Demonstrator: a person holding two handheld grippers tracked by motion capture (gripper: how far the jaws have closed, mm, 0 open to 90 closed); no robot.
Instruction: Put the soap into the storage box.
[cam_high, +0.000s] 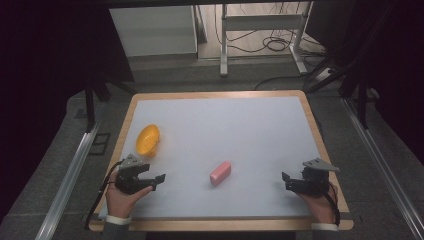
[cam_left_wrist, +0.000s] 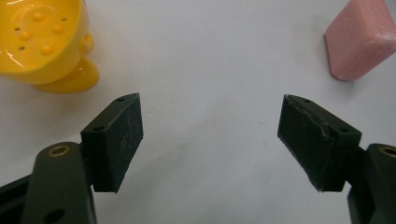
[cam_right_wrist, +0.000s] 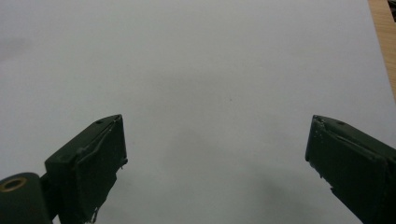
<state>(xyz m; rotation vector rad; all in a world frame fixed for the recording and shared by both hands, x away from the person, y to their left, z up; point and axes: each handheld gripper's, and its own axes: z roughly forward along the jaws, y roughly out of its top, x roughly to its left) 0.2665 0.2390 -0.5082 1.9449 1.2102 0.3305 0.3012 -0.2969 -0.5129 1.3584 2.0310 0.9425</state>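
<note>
A pink soap bar (cam_high: 220, 172) lies on the white mat (cam_high: 240, 130) near the middle front; in the left gripper view the pink soap bar (cam_left_wrist: 362, 39) is at the upper right. A yellow soap dish (cam_high: 148, 139) with studs and holes rests at the left, and the same yellow dish (cam_left_wrist: 42, 42) appears upper left in the left gripper view. My left gripper (cam_high: 159, 180) sits just below the dish, open and empty (cam_left_wrist: 210, 135). My right gripper (cam_high: 286, 181) rests near the front right, open over bare mat (cam_right_wrist: 215, 158).
The mat covers a wooden-edged table (cam_high: 315, 120). Metal rails (cam_high: 70, 175) run along both sides. Beyond the far edge stand a white cabinet (cam_high: 155, 30) and a desk frame (cam_high: 260, 30) with cables on the floor.
</note>
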